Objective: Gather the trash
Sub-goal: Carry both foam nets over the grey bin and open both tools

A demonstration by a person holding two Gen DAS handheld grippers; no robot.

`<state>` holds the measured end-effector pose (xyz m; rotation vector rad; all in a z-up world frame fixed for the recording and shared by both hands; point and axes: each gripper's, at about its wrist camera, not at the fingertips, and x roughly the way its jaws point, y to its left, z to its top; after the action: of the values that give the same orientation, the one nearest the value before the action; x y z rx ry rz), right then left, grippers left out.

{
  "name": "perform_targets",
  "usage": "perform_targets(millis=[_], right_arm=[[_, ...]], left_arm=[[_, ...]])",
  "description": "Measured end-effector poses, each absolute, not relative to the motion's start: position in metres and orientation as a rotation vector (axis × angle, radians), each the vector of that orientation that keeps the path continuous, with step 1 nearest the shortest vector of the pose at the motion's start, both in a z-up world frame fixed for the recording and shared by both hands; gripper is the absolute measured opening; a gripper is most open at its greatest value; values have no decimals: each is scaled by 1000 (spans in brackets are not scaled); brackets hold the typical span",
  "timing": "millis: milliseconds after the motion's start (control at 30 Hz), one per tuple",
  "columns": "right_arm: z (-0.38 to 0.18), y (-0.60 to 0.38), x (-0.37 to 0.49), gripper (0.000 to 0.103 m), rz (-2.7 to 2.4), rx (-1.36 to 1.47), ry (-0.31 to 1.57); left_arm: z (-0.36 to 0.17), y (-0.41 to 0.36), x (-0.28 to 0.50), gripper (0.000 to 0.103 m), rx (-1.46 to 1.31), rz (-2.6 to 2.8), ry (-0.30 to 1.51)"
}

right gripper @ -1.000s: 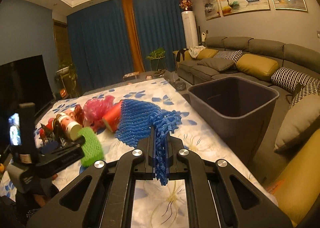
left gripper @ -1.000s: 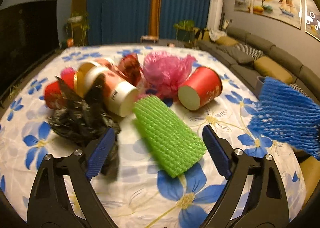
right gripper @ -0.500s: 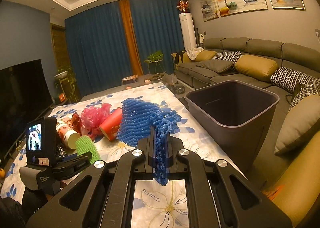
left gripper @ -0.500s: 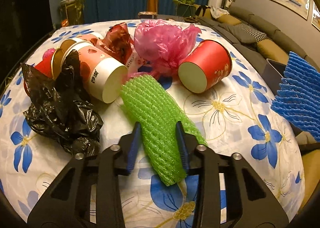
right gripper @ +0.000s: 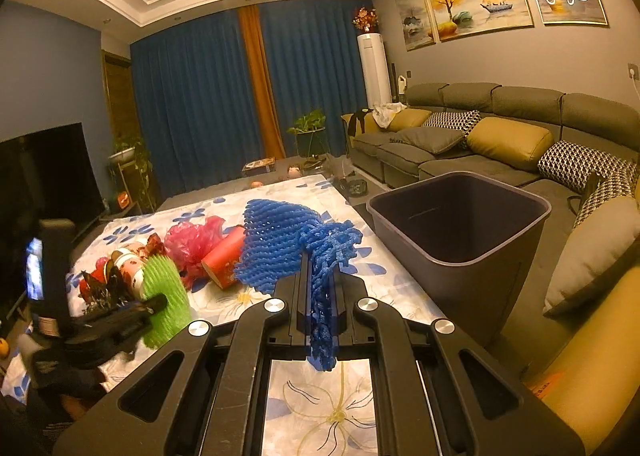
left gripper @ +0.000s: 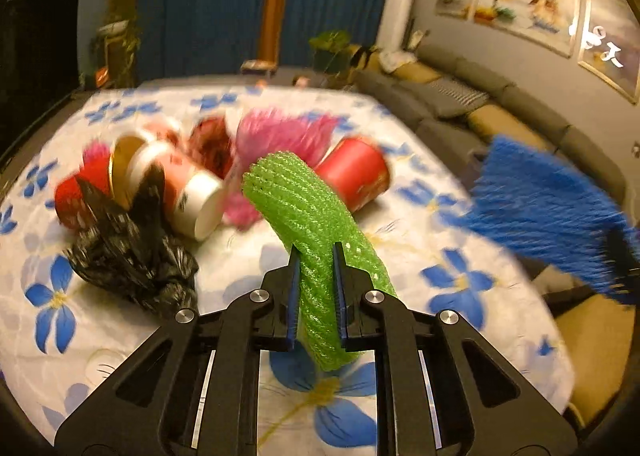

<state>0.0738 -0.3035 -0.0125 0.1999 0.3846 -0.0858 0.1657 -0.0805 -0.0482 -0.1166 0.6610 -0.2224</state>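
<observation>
1. left tool [left gripper: 314, 292], jaws having just been closing, is pinching the green foam net [left gripper: 316, 223] mid-length, lifting it off the desk [left gripper: 100, 336].
2. right tool [right gripper: 320, 296] is clamping the blue foam net [right gripper: 280, 240], waiting near the bin [right gripper: 460, 240], likely for dropping.

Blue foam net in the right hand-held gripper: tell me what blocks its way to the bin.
Nothing visible does. The blue foam net hangs clamped in the right hand-held gripper, and the open grey bin stands just beyond the table edge, empty as far as shows.
</observation>
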Motion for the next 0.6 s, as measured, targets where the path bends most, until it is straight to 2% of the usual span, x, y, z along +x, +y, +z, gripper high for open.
perform_targets(millis=[300, 600], right_arm=[[0, -318, 72, 7, -97, 214, 345], [26, -358, 76, 7, -189, 206, 265]], left_arm=[[6, -96, 145, 14, -100, -298, 518], [45, -154, 152, 14, -48, -405, 436]])
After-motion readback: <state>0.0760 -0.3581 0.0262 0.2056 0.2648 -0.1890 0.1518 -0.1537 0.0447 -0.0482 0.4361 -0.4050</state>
